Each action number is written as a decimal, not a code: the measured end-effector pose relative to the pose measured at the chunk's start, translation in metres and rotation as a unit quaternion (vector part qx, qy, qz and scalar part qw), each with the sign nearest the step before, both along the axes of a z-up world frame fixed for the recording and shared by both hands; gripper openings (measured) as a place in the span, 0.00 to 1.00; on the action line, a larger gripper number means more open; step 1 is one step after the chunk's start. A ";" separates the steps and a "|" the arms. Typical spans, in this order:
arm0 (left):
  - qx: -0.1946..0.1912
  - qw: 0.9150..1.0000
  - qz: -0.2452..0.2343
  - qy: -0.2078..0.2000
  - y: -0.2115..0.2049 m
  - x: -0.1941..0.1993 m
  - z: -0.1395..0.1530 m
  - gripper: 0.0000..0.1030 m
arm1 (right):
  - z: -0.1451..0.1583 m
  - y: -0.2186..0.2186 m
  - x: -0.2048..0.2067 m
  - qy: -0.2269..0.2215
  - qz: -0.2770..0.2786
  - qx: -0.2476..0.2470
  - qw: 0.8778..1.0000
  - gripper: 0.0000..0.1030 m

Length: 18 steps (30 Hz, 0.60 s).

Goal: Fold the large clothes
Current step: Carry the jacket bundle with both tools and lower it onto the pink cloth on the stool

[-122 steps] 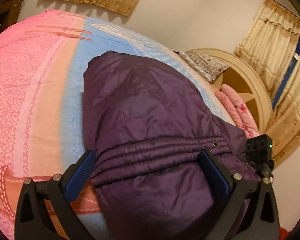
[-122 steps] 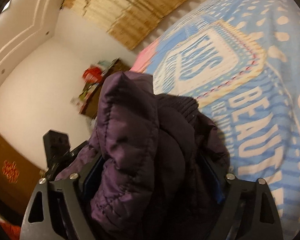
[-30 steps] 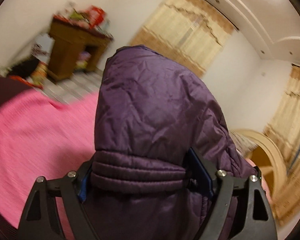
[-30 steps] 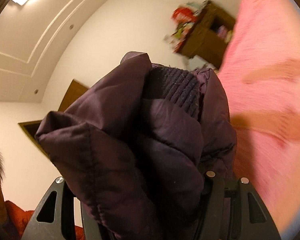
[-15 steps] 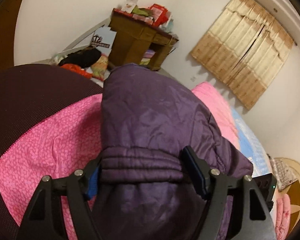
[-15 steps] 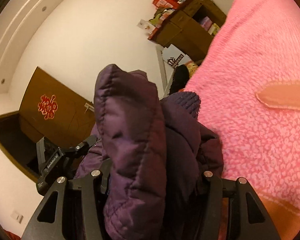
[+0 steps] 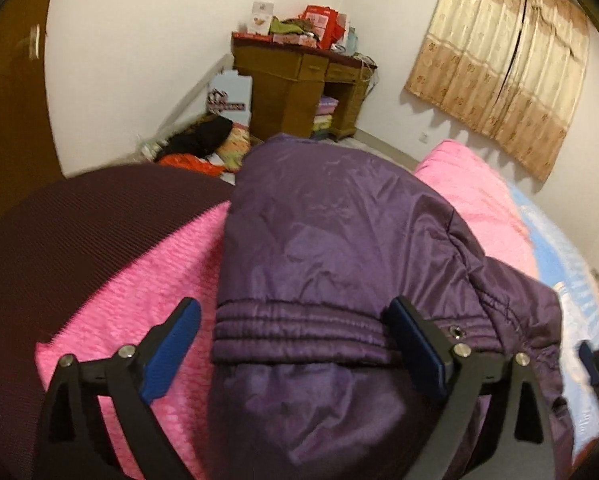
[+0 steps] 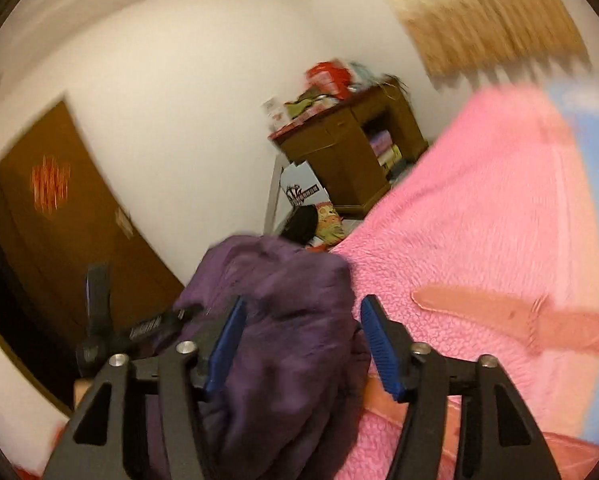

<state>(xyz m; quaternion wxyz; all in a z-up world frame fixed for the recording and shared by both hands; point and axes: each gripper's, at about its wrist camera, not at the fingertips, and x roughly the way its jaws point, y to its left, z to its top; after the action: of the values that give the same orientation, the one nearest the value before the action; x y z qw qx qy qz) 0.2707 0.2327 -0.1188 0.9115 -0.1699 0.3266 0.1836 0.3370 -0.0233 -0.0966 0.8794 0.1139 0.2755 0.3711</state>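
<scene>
Purple quilted jacket [image 7: 331,240] lies bunched on the pink blanket [image 7: 155,280] at the bed's edge. My left gripper [image 7: 295,344] has just spread, its blue pads [image 7: 171,344] off the ribbed hem. My right gripper [image 8: 299,344] has been closing around the jacket's other end [image 8: 283,292]; whether it pinches is unclear.

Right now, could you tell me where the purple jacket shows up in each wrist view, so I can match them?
Left wrist view: the purple jacket fills the centre and bottom, lying on the pink bedspread.
Right wrist view: it is bunched at lower centre-left, at the bedspread's edge.
Shared landmark: the wooden desk, upper centre in the left view and centre-right in the right view.
</scene>
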 end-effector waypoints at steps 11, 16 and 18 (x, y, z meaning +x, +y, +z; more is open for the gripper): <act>0.088 0.996 -0.018 -0.001 -0.030 -0.035 0.020 1.00 | -0.051 0.081 -0.007 0.042 0.017 -0.085 0.995 0.21; 0.089 0.996 -0.013 0.005 -0.031 -0.026 0.004 1.00 | -0.072 0.093 -0.004 0.038 0.014 -0.103 0.994 0.21; 0.091 0.996 -0.009 0.015 -0.029 -0.022 0.002 1.00 | -0.077 0.103 -0.004 0.023 0.008 -0.127 0.992 0.20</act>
<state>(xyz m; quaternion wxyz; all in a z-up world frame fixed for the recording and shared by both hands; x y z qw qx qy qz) 0.2490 0.2038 -0.1172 0.9196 -0.0808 0.3243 0.2064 0.3329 0.0798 -0.1736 0.8773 0.0075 0.3415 0.3370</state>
